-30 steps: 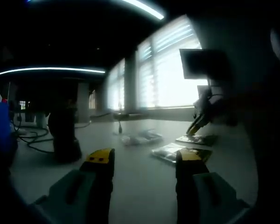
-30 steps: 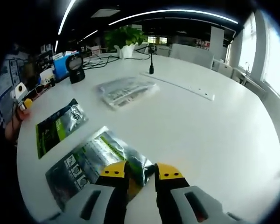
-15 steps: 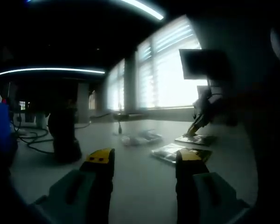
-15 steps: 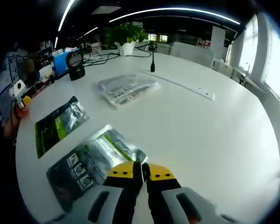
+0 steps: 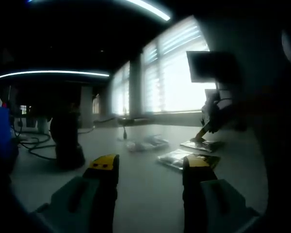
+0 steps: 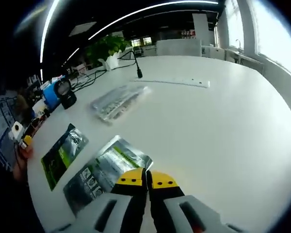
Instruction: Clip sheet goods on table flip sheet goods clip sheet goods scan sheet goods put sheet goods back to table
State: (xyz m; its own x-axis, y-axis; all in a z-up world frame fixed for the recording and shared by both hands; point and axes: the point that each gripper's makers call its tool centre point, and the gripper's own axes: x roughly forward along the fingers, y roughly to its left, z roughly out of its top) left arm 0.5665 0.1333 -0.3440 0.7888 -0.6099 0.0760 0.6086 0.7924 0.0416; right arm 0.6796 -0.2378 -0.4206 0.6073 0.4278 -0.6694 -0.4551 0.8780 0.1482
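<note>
Right gripper: jaws together, clamping the silver-green pouch — near the desk edge.
Left gripper: jaws standing apart, holding nothing.

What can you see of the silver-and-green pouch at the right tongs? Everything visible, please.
The silver-and-green pouch is a flat, shiny foil-like packet with a green printed panel and small pictures on a dark lower part. It lies on the white table, and its near edge is pinched between the closed yellow tips of the right tongs. A darker green pouch lies beside it, apart. In the left gripper view it shows as a glossy flat packet, with the tongs coming down to it.
</note>
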